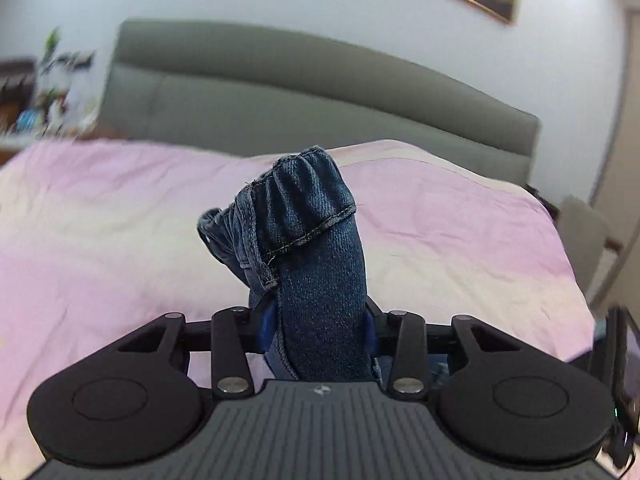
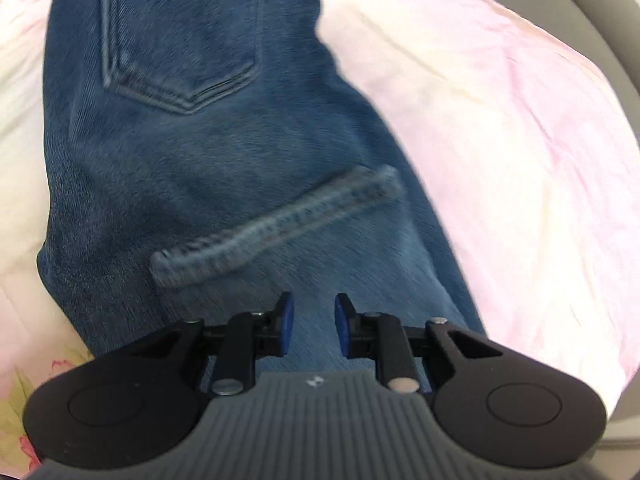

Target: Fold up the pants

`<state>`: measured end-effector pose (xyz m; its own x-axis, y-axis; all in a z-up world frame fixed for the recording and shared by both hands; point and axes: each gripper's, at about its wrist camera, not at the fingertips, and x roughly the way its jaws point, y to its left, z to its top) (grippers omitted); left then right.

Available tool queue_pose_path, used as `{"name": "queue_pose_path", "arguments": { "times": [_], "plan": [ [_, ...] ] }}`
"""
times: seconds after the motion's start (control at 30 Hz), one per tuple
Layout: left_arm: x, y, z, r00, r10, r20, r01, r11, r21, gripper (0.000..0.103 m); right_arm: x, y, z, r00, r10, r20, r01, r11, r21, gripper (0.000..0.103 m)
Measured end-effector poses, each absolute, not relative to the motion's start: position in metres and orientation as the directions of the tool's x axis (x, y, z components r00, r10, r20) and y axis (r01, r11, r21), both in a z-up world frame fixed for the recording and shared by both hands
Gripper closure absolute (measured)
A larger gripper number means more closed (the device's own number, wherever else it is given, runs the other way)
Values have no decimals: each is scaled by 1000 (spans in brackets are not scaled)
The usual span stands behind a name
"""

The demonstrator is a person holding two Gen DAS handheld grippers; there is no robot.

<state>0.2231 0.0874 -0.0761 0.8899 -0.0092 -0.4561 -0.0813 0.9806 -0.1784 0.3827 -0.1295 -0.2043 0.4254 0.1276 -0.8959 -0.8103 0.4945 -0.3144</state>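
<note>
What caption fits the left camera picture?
Left gripper clamps bunched blue jeans above a pink bed cover.

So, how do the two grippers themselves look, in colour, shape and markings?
Both look alike. The left gripper and the right gripper each have a grey ribbed body with a small white mark, two round black discs, black link arms with silver pins, and blue pads on the fingers.

Jeans (image 2: 224,160) blurred, cut off top.

My room is bright and soft, with no hard shadows. My jeans (image 2: 224,152) look smeared. The shelf (image 1: 36,96) is blurry. The corners bend and go dark.
</note>
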Motion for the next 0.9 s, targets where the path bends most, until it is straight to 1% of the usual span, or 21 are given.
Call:
{"name": "queue_pose_path", "arguments": {
  "times": [0.13, 0.23, 0.33, 0.43, 0.53, 0.63, 0.67, 0.7, 0.77, 0.8, 0.83, 0.9],
  "plan": [
    [222, 13, -74, 892, -46, -449, 53, 999, 2, 57, 381, -171, -186, 446, 110, -888, -760, 570, -311, 85],
    [219, -42, -83, 877, -66, -475, 159, 974, 160, 57, 376, -203, -176, 453, 91, -887, -720, 624, -304, 85],
    [215, -96, -109, 858, -62, -509, 262, 906, 332, 57, 364, -229, -171, 460, 63, -886, -691, 652, -313, 85],
    [216, -134, -141, 821, -63, -568, 353, 838, 417, 57, 351, -253, -169, 452, 48, -891, -676, 670, -306, 85],
    [223, -158, -166, 766, -66, -639, 412, 814, 410, 57, 338, -274, -170, 443, 39, -895, -668, 680, -301, 85],
    [231, -174, -182, 736, -46, -676, 434, 798, 418, 55, 328, -291, -172, 435, 37, -900, -661, 692, -291, 85],
    [233, -177, -184, 728, -44, -684, 440, 795, 417, 54, 326, -295, -172, 434, 37, -900, -658, 695, -289, 85],
    [234, -177, -185, 718, -51, -694, 448, 796, 406, 51, 324, -299, -172, 432, 36, -901, -656, 698, -287, 85],
    [240, -175, -181, 682, -79, -727, 460, 819, 342, 46, 320, -306, -172, 431, 36, -902, -652, 703, -284, 85],
    [241, -171, -178, 668, -99, -737, 464, 830, 309, 41, 319, -308, -172, 431, 37, -901, -651, 705, -283, 85],
    [241, -164, -173, 655, -139, -743, 466, 848, 252, 39, 317, -310, -171, 432, 38, -901, -649, 707, -282, 85],
    [245, -151, -163, 618, -210, -758, 454, 882, 126, 30, 315, -312, -167, 436, 42, -899, -647, 709, -280, 82]
  ]
}}
